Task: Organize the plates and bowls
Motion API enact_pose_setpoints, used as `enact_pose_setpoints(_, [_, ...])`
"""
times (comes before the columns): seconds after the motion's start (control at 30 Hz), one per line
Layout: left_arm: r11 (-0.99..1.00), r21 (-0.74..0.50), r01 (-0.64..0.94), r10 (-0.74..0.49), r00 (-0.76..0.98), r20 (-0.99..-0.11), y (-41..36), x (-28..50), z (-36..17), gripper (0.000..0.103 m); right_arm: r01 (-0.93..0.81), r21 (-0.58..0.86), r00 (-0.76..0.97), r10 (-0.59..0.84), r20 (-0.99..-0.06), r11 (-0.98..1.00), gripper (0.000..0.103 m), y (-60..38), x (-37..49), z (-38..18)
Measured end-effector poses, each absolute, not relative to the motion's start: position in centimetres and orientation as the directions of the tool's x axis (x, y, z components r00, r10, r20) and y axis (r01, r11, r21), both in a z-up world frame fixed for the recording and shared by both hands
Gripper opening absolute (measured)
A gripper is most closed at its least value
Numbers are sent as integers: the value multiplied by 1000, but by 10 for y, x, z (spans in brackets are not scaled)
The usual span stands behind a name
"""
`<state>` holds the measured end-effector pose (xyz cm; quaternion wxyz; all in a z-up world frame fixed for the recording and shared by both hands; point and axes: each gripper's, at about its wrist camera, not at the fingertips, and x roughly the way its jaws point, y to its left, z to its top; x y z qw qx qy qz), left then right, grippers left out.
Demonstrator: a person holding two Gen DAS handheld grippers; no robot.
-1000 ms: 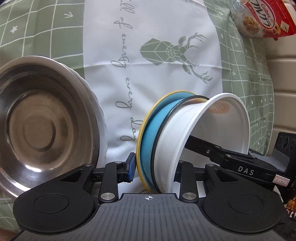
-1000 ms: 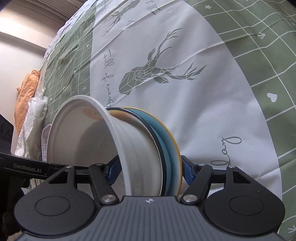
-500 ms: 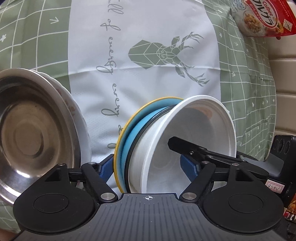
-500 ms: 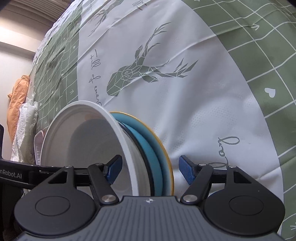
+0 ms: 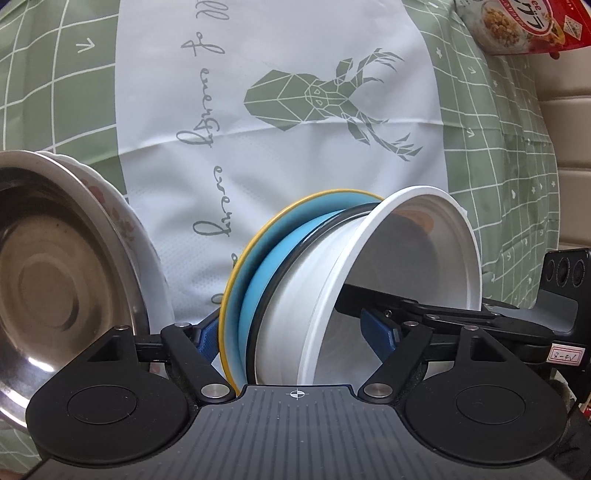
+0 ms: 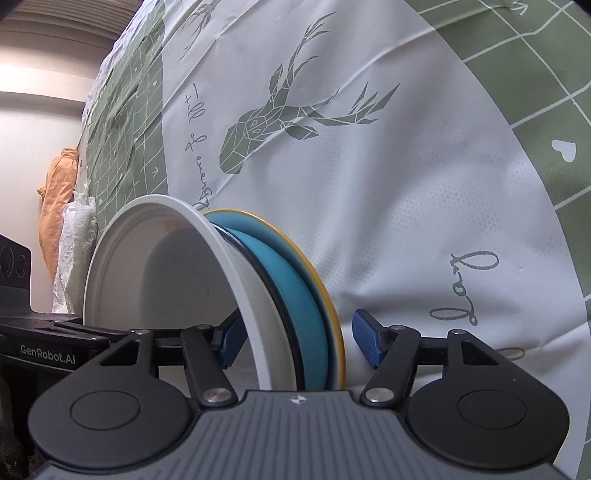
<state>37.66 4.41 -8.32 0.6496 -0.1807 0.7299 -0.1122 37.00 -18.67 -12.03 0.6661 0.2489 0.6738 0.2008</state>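
Observation:
A white bowl (image 5: 369,295) sits nested in a blue plate (image 5: 266,266) with a yellow rim. The stack stands on edge over the deer-print tablecloth (image 5: 295,155), with the bowl's mouth turned to the right in the left wrist view. My left gripper (image 5: 295,336) is wide open and straddles the stack, its pads clear of it. My right gripper (image 6: 295,343) also straddles the stack and its jaws are closing. One finger is inside the bowl (image 6: 166,280); the other pad stands just off the yellow rim (image 6: 332,314). The stack's lower edge is hidden.
A steel bowl (image 5: 55,277) nested in a floral white dish (image 5: 125,221) lies at the left. A red cereal bag (image 5: 524,26) is at the far right corner. Orange cloth (image 6: 55,192) and a white plastic bag (image 6: 77,251) lie by the wall.
My left gripper let go of the stack's rim and opened wide. My right gripper's pads came off the stack. The stack tipped slightly and shifted in both views.

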Motion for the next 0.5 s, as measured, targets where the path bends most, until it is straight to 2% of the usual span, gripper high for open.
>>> enact_pose_setpoints(0.2, [899,-415,-139,-427,-81,-900,50,371,-88,80,46,585,8,585,-811,810,62,-181,369,-119])
enact_pose_setpoints(0.33, [895,-421,-149,-435,-75,-897,56,366,-85,79,31,595,-9,595,-803,803,55,-174,369,-114])
enact_pose_setpoints(0.5, [880,-425,-211,-445,-58,-894,75,358,-79,78,-29,589,-19,589,-808,808,60,-156,372,-107])
